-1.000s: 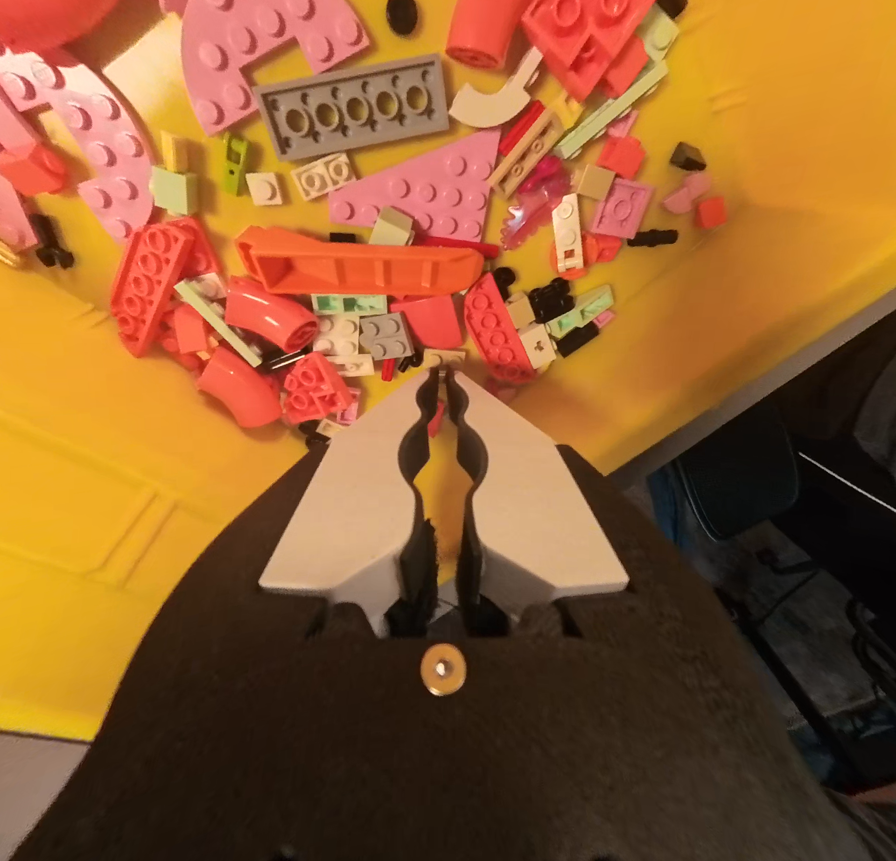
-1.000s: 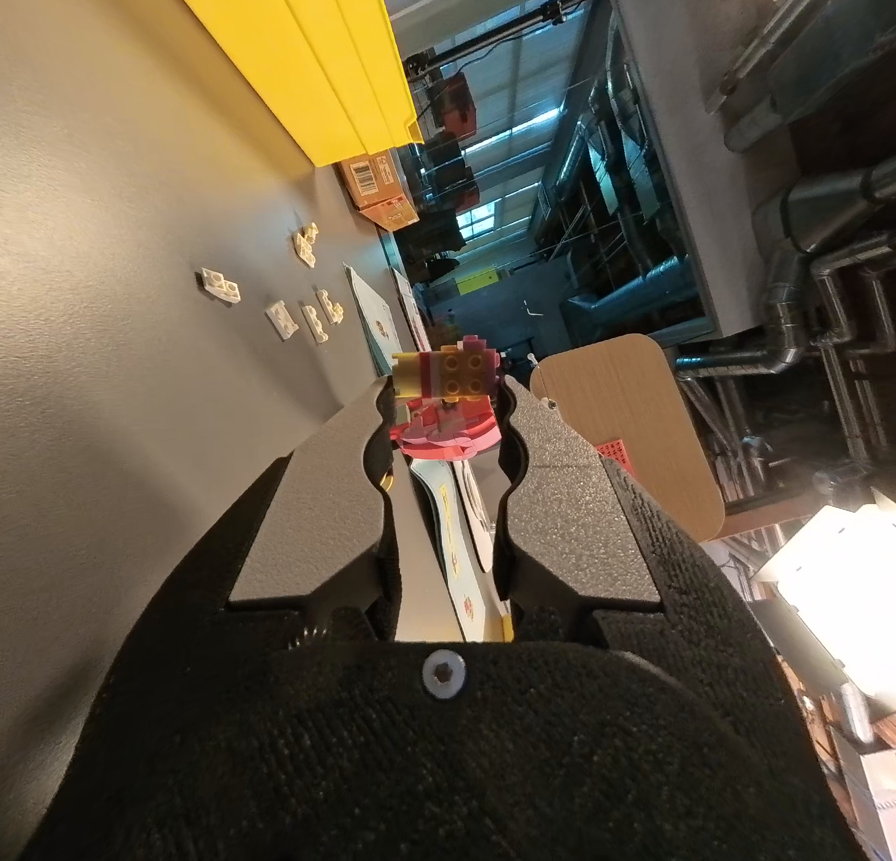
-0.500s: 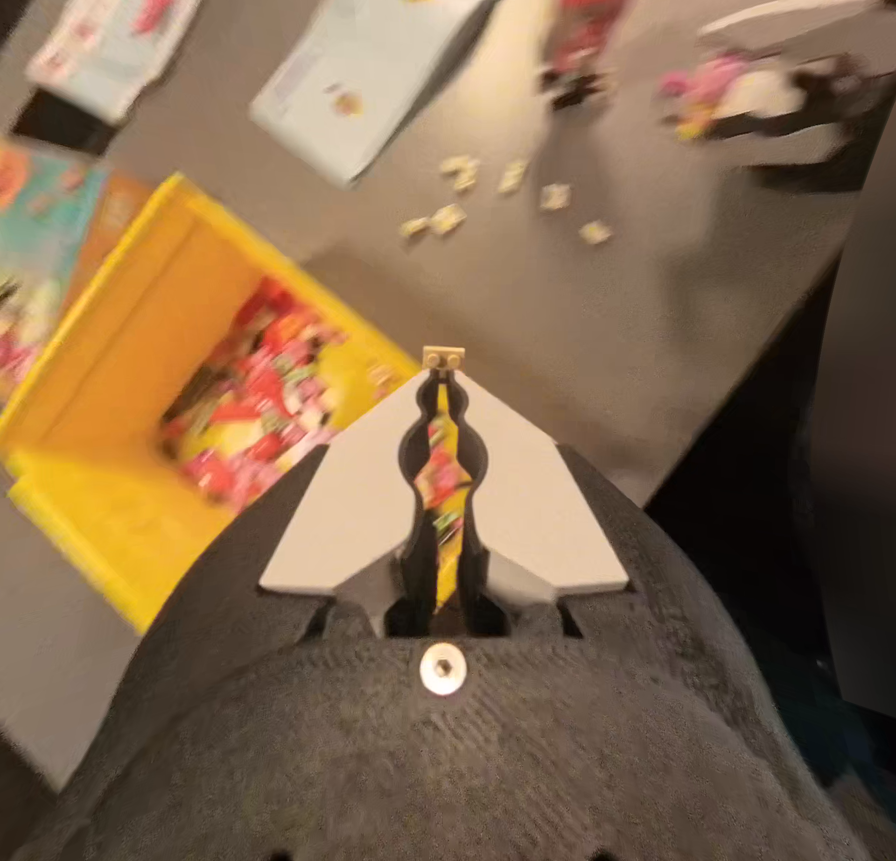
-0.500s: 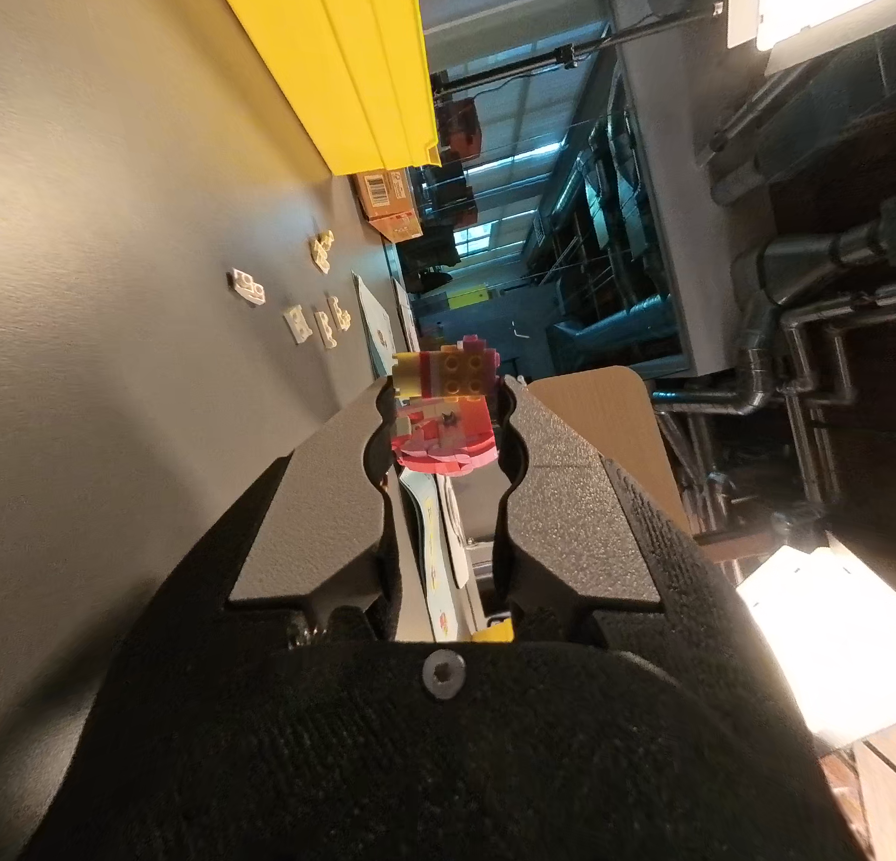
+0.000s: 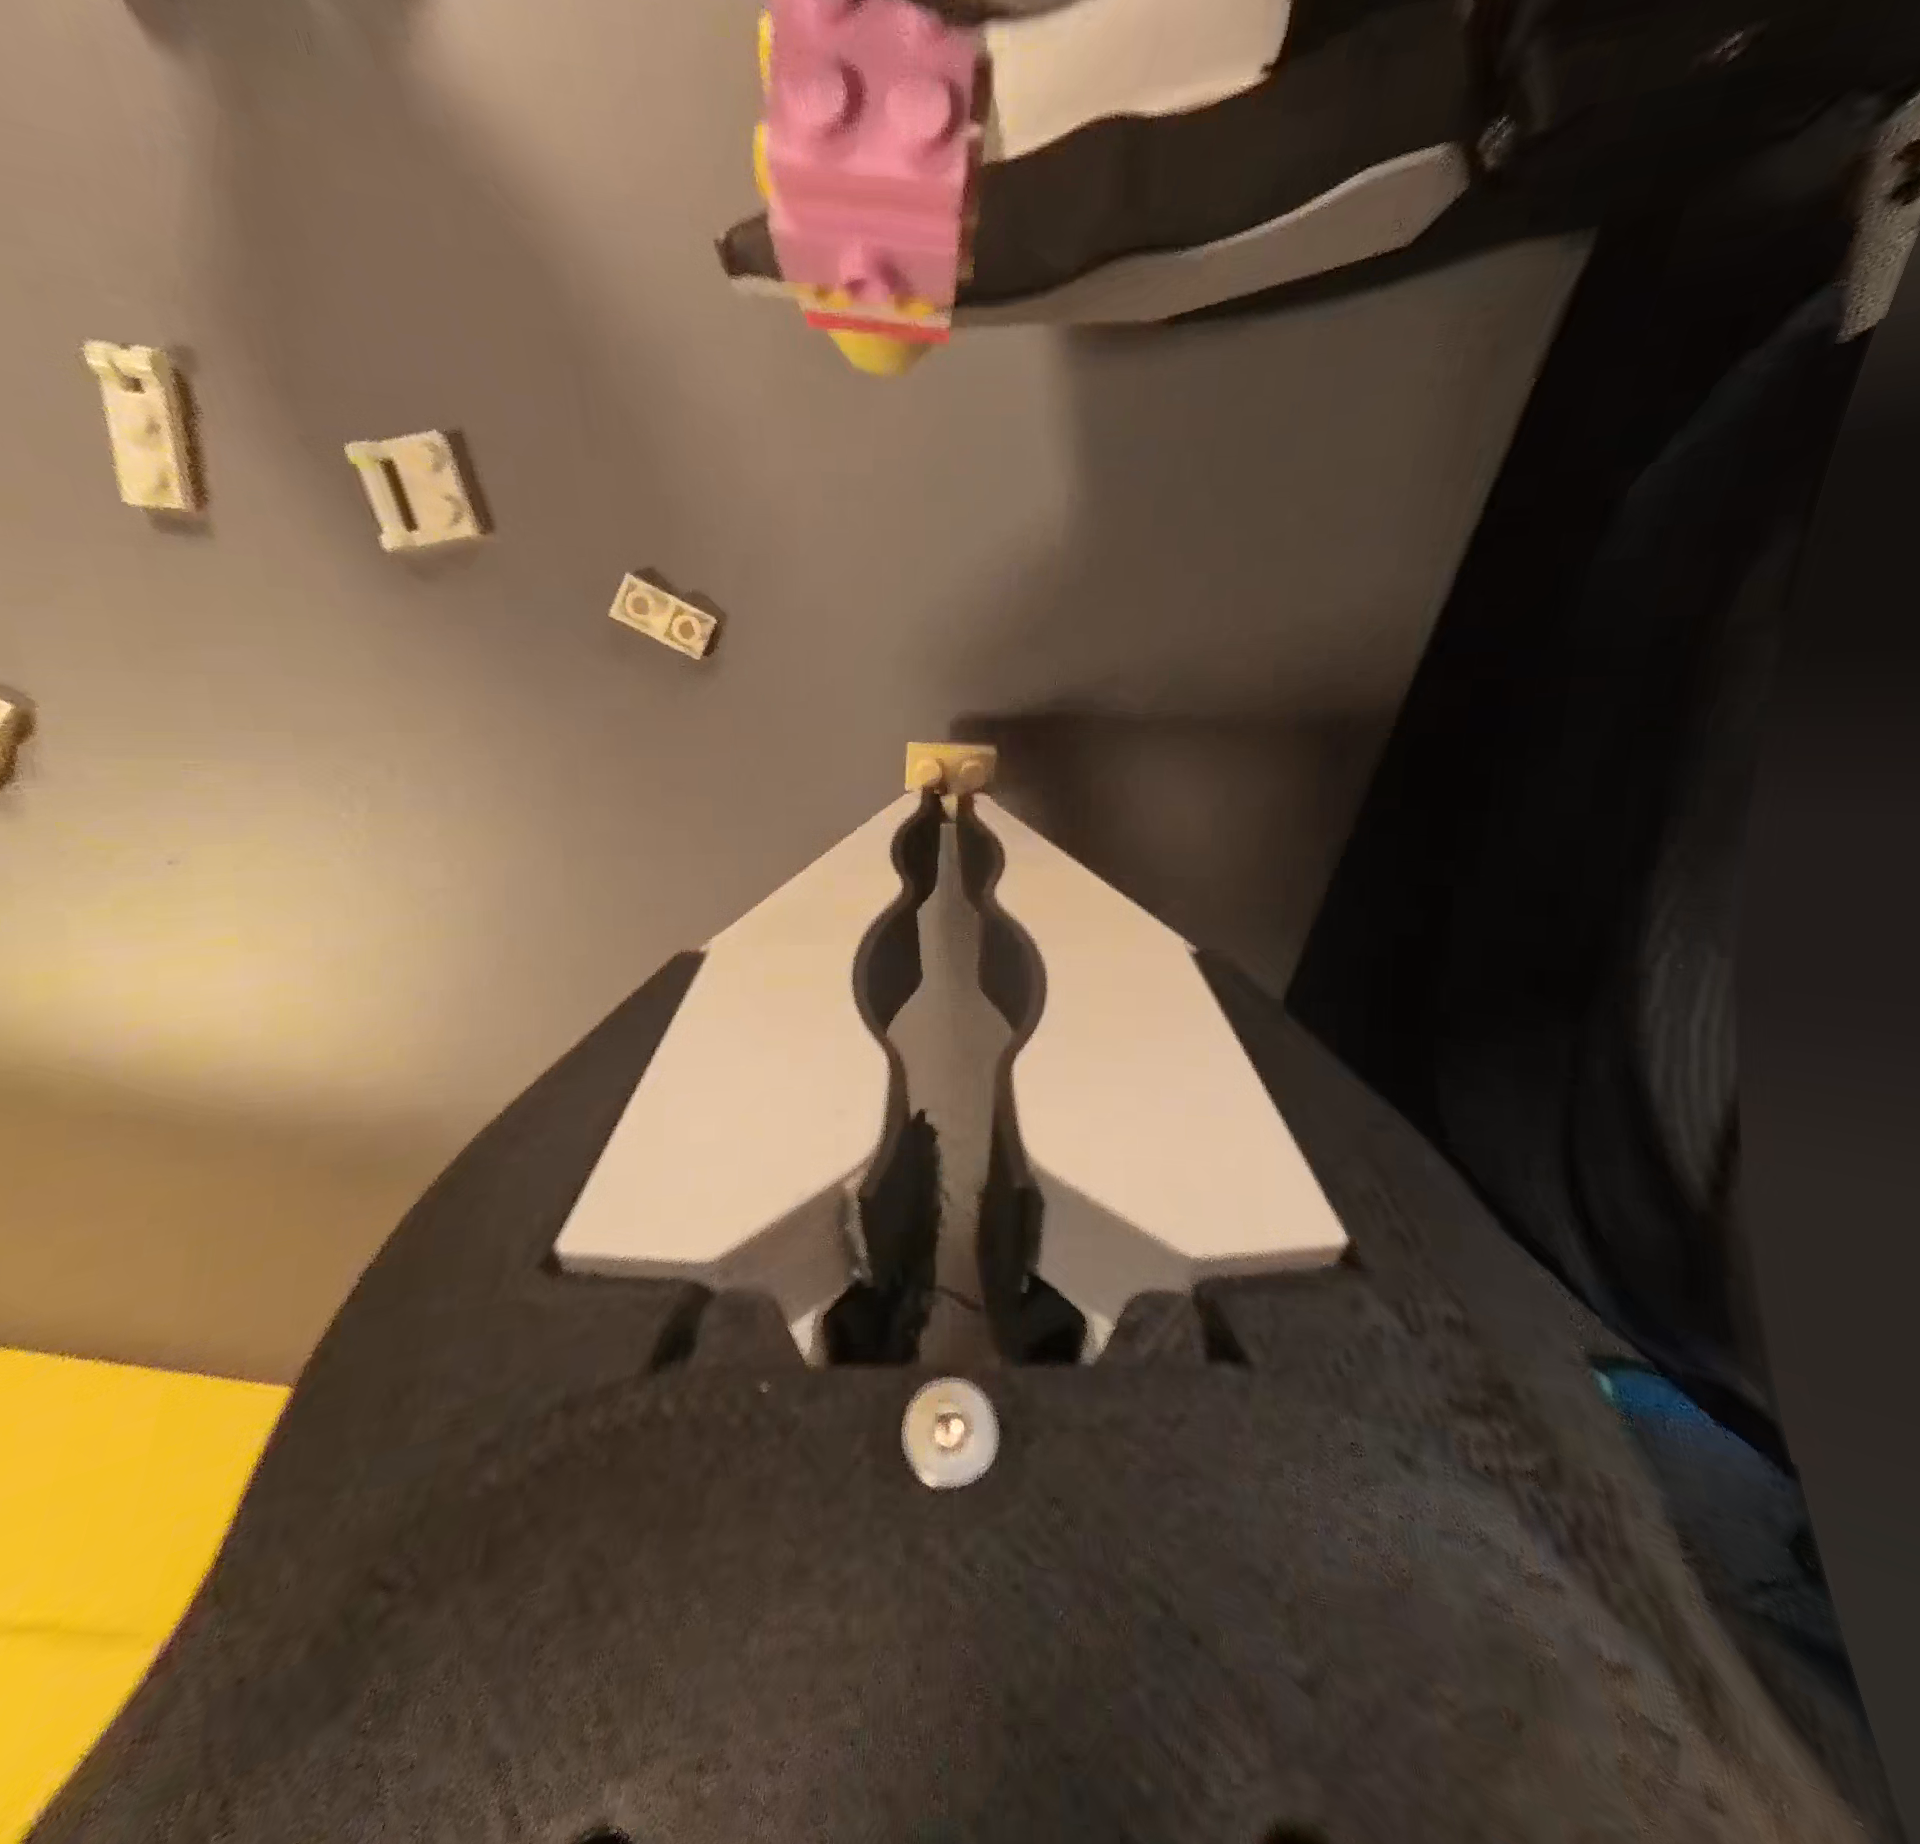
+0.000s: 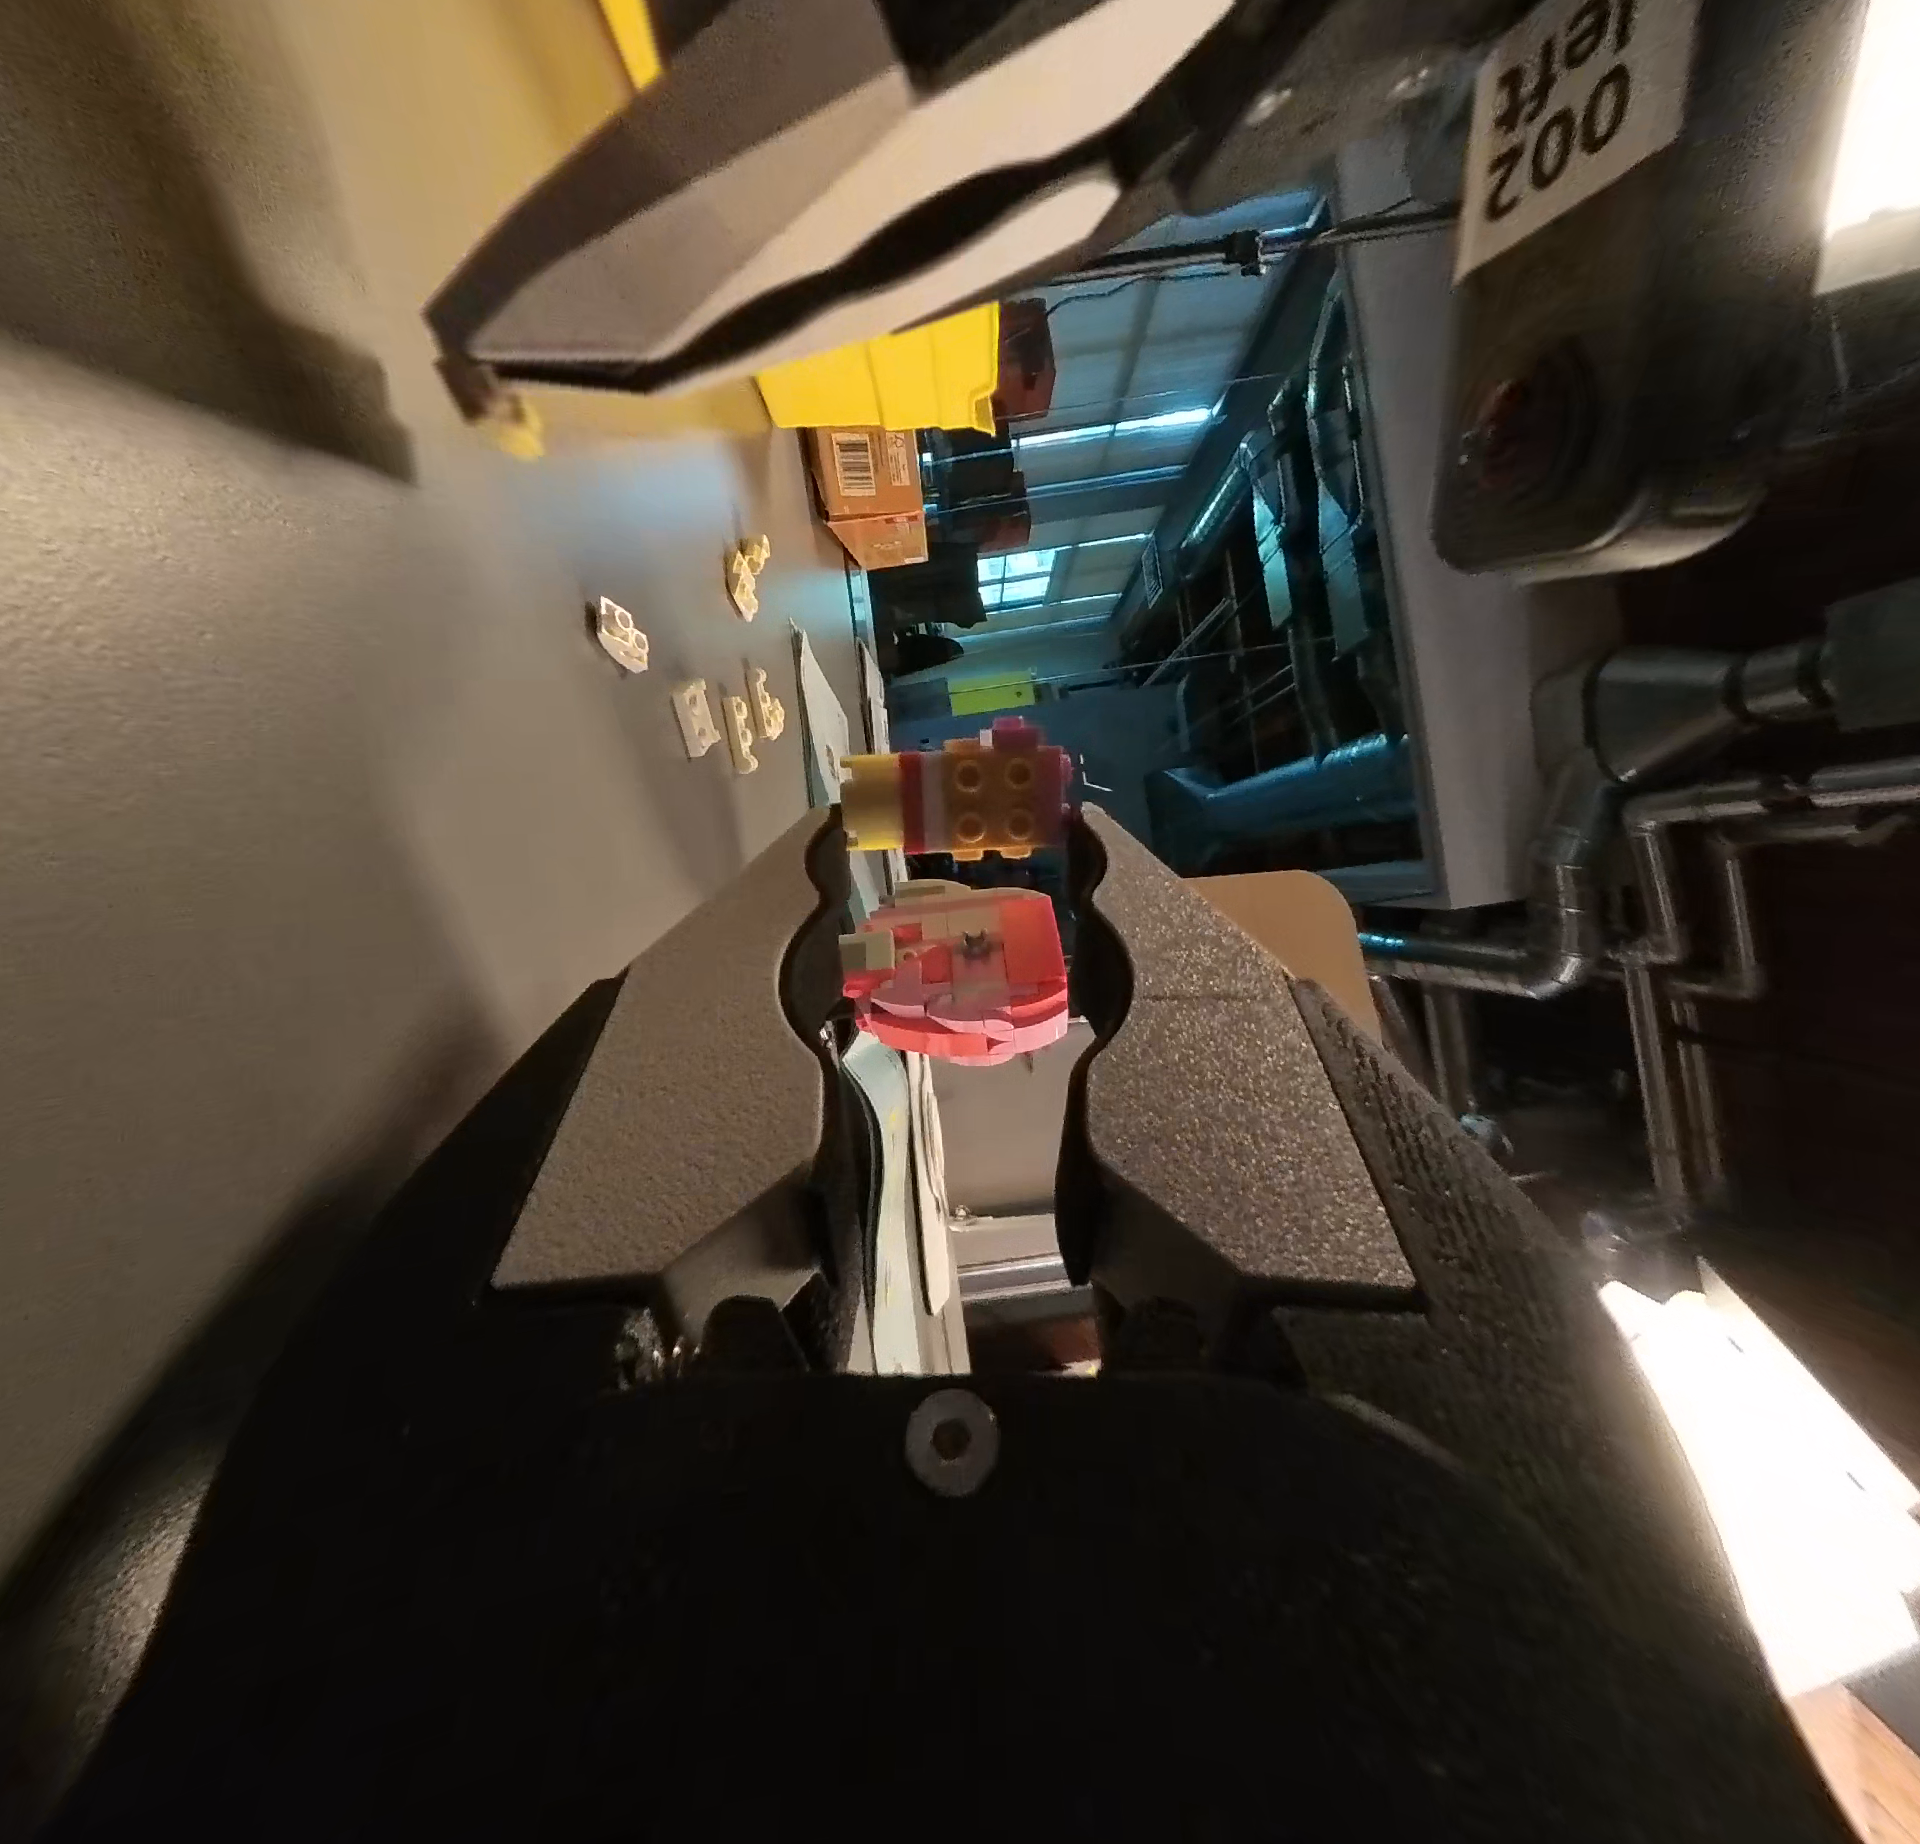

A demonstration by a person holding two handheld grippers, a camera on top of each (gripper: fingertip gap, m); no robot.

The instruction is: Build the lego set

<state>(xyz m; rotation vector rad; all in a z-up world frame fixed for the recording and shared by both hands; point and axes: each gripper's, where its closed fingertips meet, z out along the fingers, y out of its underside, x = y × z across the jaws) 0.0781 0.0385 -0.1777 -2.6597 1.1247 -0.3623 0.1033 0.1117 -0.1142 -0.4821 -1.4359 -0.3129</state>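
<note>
Pinching tan plate [image 5: 951, 768], left tongs [image 5: 948, 805] tips

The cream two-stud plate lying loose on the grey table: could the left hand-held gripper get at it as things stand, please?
Probably not yet. The way to the loose cream plate is free, but the left hand-held gripper is already closed on another small cream plate, so its grasp is taken.
</note>
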